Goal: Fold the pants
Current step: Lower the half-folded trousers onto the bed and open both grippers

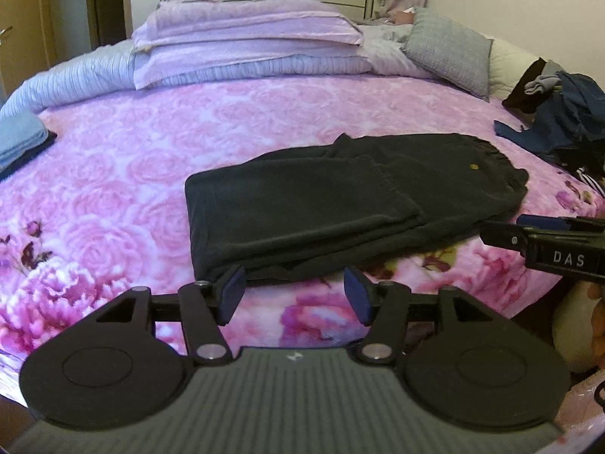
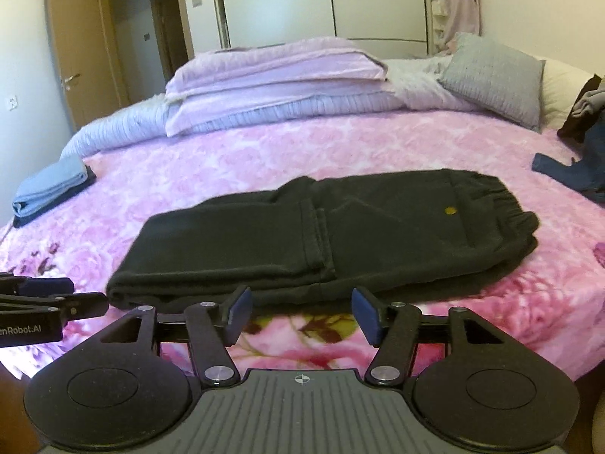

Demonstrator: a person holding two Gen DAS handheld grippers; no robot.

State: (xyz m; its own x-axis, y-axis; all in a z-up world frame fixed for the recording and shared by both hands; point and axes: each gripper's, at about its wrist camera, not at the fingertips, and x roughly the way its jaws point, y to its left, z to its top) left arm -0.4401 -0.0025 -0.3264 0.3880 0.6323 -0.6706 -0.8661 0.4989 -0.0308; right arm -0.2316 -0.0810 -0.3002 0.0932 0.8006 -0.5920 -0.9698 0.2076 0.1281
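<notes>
Black pants (image 1: 340,204) (image 2: 321,242) lie folded on the pink floral bedspread (image 1: 151,151) (image 2: 227,159), legs doubled over towards the waistband at the right. My left gripper (image 1: 294,295) hangs just short of the near edge of the pants, open, with nothing between its blue pads. My right gripper (image 2: 302,316) is also open and empty, a little back from the same near edge. Each gripper shows in the other's view: the right gripper (image 1: 503,232) at the right edge, the left gripper (image 2: 72,295) at the left edge.
Folded light blue and dark clothes (image 1: 22,140) (image 2: 53,189) sit at the bed's left side. A heap of dark blue and black garments (image 1: 559,117) (image 2: 582,159) lies at the right. Lilac blankets (image 1: 245,45) and a grey pillow (image 1: 450,53) are stacked at the far end.
</notes>
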